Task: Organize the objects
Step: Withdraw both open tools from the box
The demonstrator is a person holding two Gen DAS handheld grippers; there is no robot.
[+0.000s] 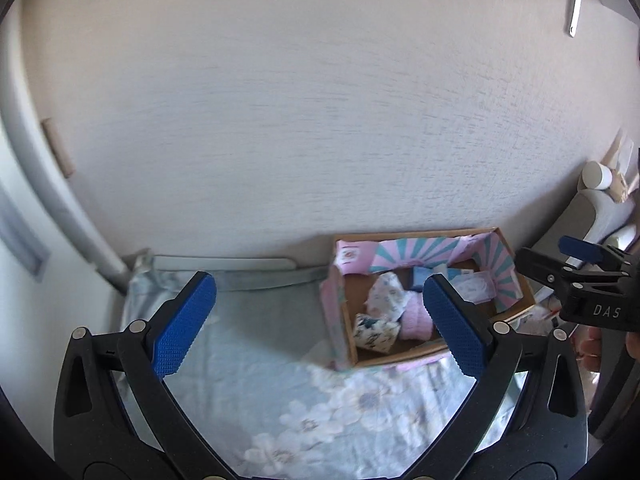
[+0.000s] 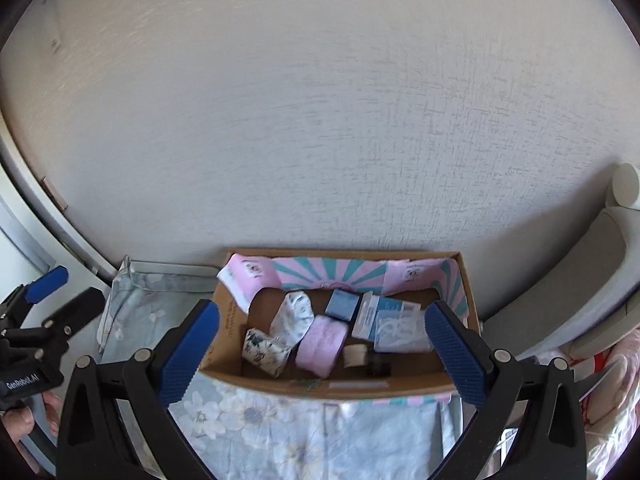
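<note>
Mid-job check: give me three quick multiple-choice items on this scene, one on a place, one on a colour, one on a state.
1. Where does the cardboard box stand?
A. against the wall on the floral sheet
B. on the floor
C. on a shelf

2. What colour is the folded cloth in the middle of the box?
A. green
B. pink
C. black

3. How is the right tool?
A. shut on a cloth
B. shut and holding nothing
C. open and holding nothing

Key: 1 A, its far side meets the wall; 2 B, pale pink; 3 C, blue pads wide apart, nothing between.
</note>
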